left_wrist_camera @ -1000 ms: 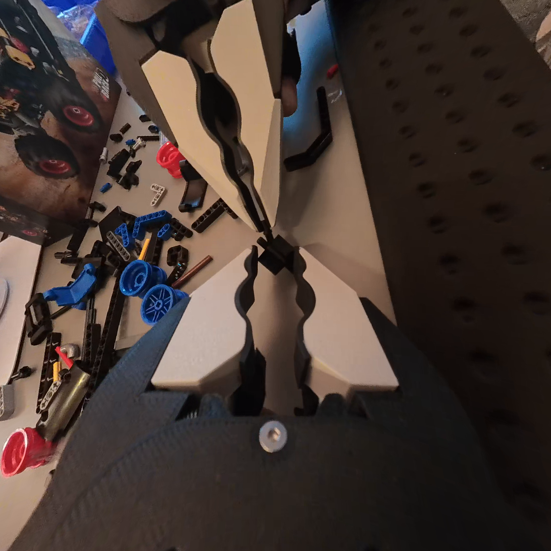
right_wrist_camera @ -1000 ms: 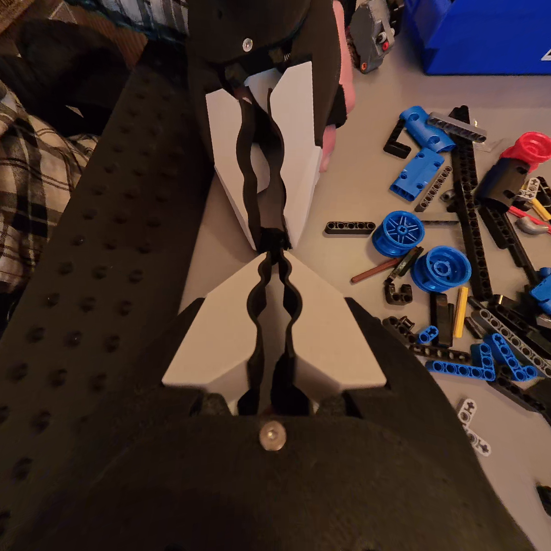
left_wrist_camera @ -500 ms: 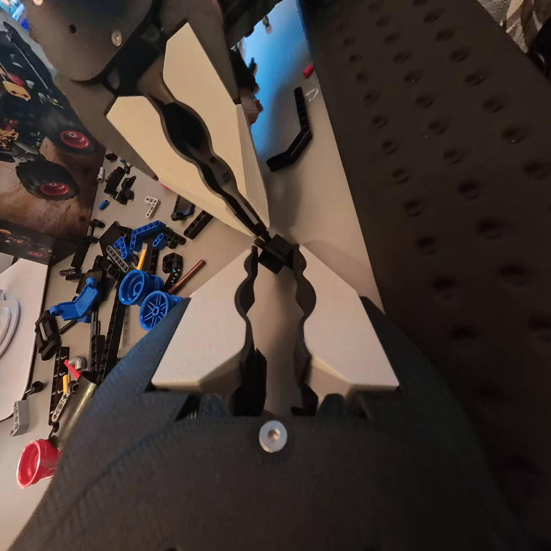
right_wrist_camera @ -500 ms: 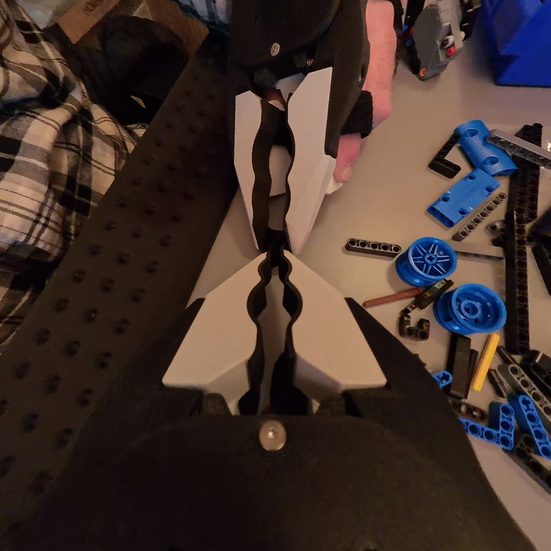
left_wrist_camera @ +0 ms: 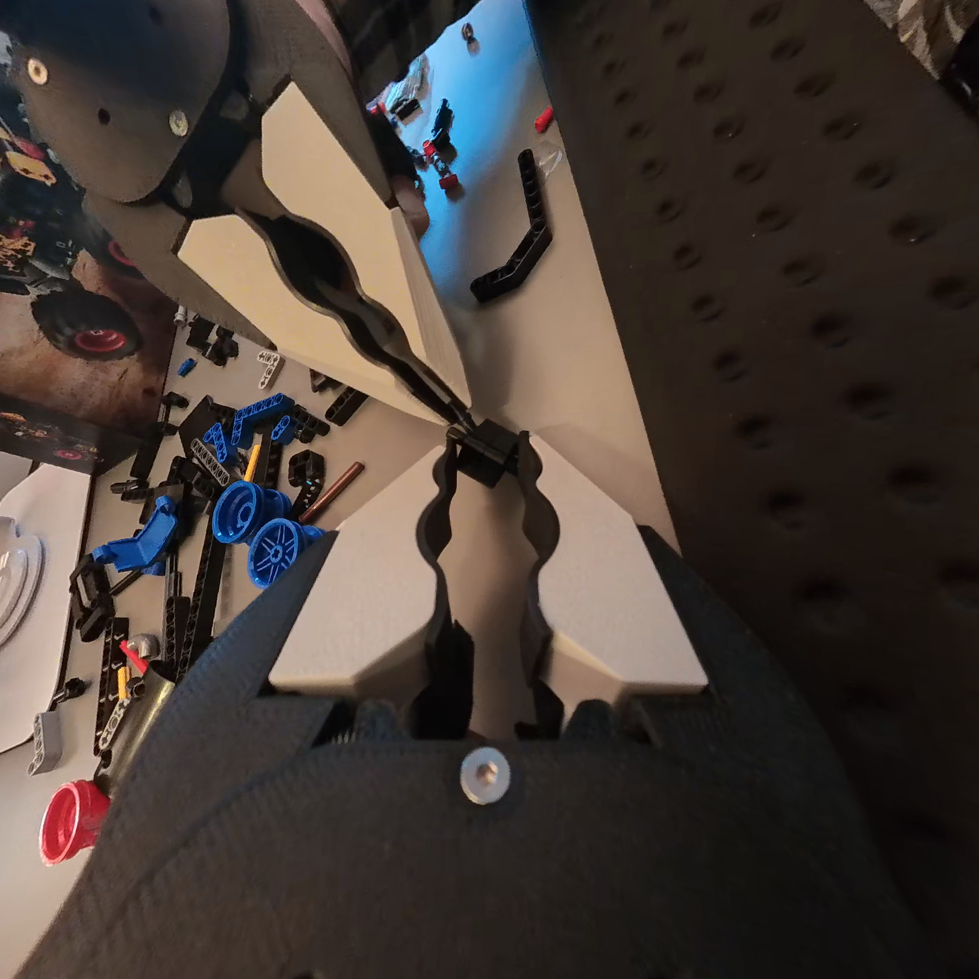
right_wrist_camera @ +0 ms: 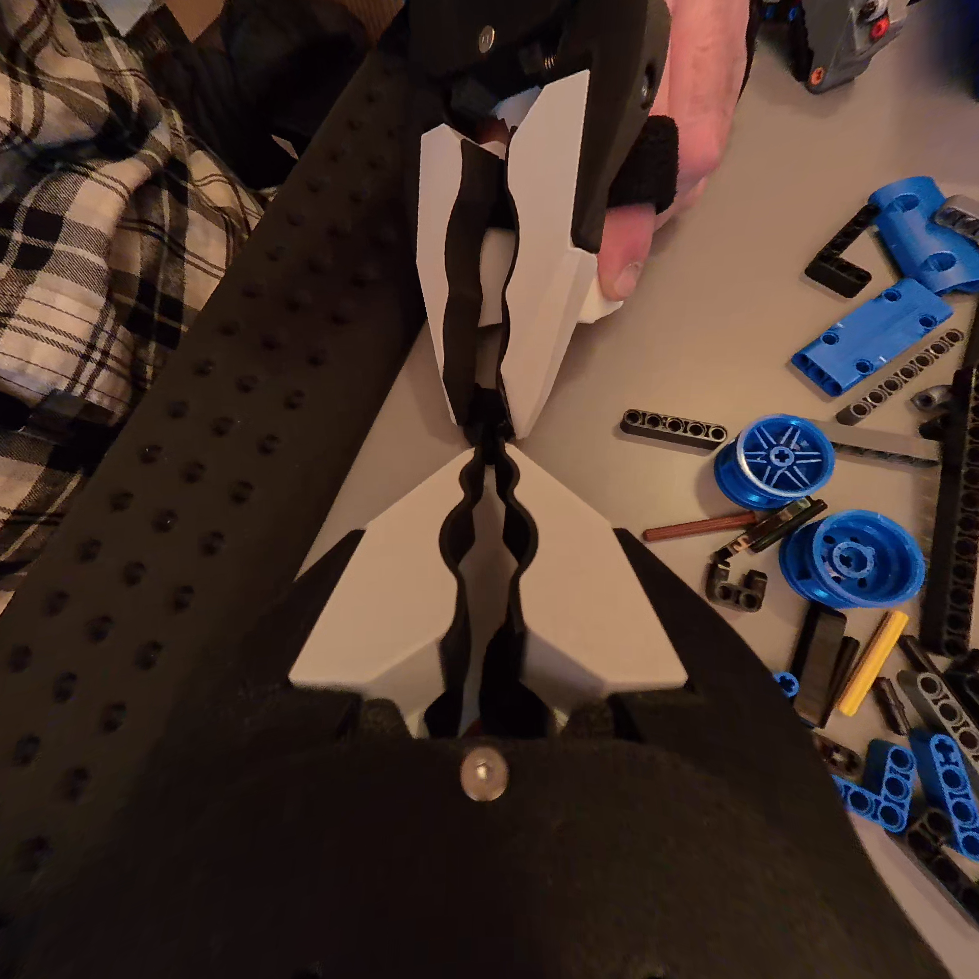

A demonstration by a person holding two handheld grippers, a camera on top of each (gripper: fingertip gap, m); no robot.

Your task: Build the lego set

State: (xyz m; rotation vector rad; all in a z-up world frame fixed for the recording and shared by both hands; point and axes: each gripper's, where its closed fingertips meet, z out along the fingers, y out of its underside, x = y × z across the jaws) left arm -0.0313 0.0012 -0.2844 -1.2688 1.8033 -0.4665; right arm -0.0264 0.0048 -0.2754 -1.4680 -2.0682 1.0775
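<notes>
My left gripper (left_wrist_camera: 484, 450) is shut on a small black connector (left_wrist_camera: 487, 460) and holds it above the grey table. My right gripper (left_wrist_camera: 456, 416) comes in from the upper left, shut on a thin black pin whose tip meets the connector. In the right wrist view, my right gripper (right_wrist_camera: 490, 455) pinches the pin at its tips. The left gripper (right_wrist_camera: 484, 413) faces it from above, tip to tip, with the black connector (right_wrist_camera: 484, 405) between its fingers. A hand (right_wrist_camera: 683, 132) holds the left gripper.
A wide black dimpled band (left_wrist_camera: 794, 371) runs along one side and also shows in the right wrist view (right_wrist_camera: 159, 477). Loose parts lie on the table: blue wheels (left_wrist_camera: 275, 551) (right_wrist_camera: 773, 458), a bent black beam (left_wrist_camera: 522, 238), a red hub (left_wrist_camera: 69, 826). The set's box (left_wrist_camera: 69, 296) lies at the far left. Both grippers' tips are close together, under 4 cm apart. From the left gripper's tips to the wide black dimpled band (left_wrist_camera: 794, 371) is close to 8 cm. My right wrist view (right_wrist_camera: 304, 330) looks at it from another angle.
The right gripper has swung to lean more from the left in the left wrist view. Both grippers stay shut on their pieces, tips together. The cameras have shifted slightly.
</notes>
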